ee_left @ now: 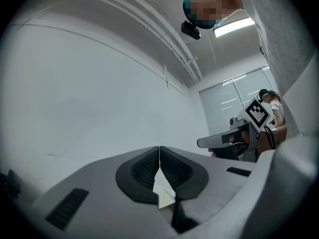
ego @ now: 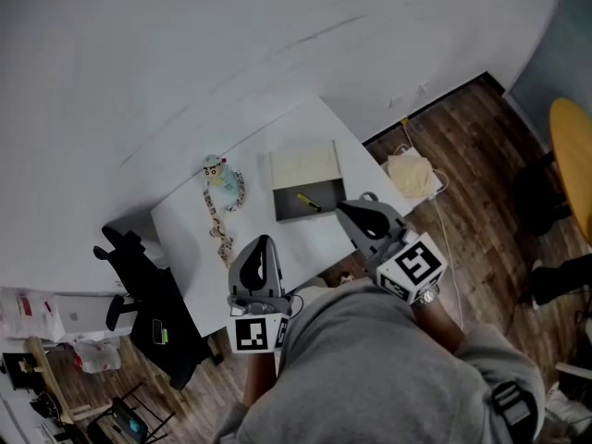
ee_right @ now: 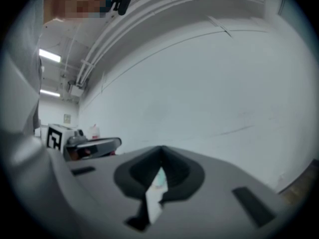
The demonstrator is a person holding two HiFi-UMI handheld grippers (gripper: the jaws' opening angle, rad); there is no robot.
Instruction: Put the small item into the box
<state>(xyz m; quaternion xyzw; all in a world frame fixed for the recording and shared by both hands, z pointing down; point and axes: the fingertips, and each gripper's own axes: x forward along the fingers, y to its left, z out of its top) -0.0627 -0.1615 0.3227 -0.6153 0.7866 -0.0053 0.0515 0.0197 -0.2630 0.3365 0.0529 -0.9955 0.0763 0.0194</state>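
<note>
Small yellow item (ego: 308, 202) lies inside the dark base of the open box (ego: 291, 213), whose cream lid (ego: 302, 167) lies flat behind it. The box sits on a white surface (ego: 185, 229) against a white wall, with wood floor (ego: 462, 146) alongside. Left claw (ee_left: 159, 158) and right claw (ee_right: 160, 156) hang over the near edge, jaws together, holding nothing.

L hand-held gripper (ee_left: 159, 153), R (ee_right: 160, 153): jaws prob. together.

on the table (ego: 181, 233), the box (ego: 329, 210) lies right of the toy figure (ego: 215, 167).
</note>
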